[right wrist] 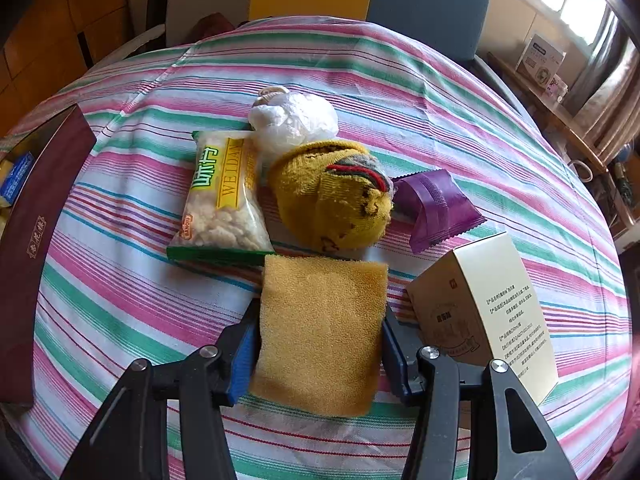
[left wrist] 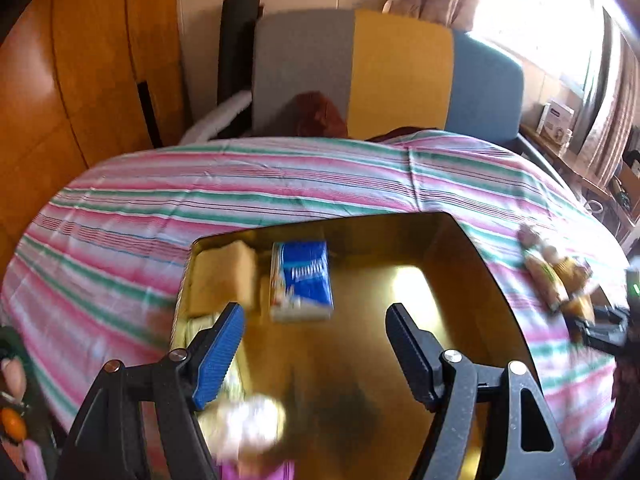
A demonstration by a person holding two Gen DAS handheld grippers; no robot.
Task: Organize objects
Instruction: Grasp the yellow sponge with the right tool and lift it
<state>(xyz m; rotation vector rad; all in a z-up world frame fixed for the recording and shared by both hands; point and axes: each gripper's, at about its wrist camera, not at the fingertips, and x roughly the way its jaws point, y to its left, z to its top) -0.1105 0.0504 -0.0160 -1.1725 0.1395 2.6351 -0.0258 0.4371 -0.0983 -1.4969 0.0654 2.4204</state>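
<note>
My left gripper (left wrist: 316,320) is open and empty above a gold-lined box (left wrist: 460,280). In the box lie a yellow sponge (left wrist: 222,278), a blue tissue pack (left wrist: 302,280) and a blurred white packet (left wrist: 248,426). My right gripper (right wrist: 320,336) is shut on a second yellow sponge (right wrist: 320,336) just above the striped cloth. Beyond it lie a snack bag (right wrist: 224,200), a yellow knitted sock (right wrist: 332,196), a white plastic bag (right wrist: 296,120), a purple sachet (right wrist: 436,208) and a cream carton (right wrist: 492,312).
The box's dark red wall (right wrist: 36,236) stands at the left of the right wrist view. The striped cloth (right wrist: 400,80) covers the round table. A chair (left wrist: 400,72) stands behind it. A shelf with a white box (right wrist: 540,60) is at the right.
</note>
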